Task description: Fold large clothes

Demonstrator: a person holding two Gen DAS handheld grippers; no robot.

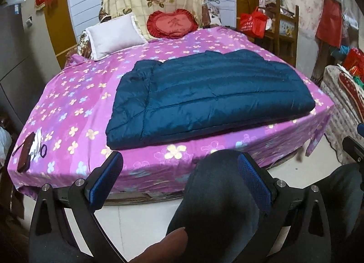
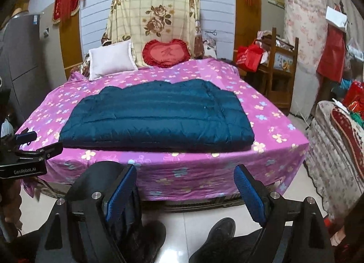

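Left gripper (image 1: 179, 172): black frame, blue textured pads (image 1: 107, 176), silver screws. Right gripper (image 2: 185, 185): same build. White "GenRobot.AI" lettering on the left unit's black housing. Person: dark trousers (image 1: 218, 194), black shoes (image 2: 218, 233).

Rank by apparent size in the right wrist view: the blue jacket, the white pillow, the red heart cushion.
1. blue jacket, clearly largest.
2. white pillow and red heart cushion: they look nearly alike, so I do not rank them.

Folded jacket (image 2: 157, 117) lies on bed (image 2: 261, 162), pillows (image 2: 109, 62) behind it.
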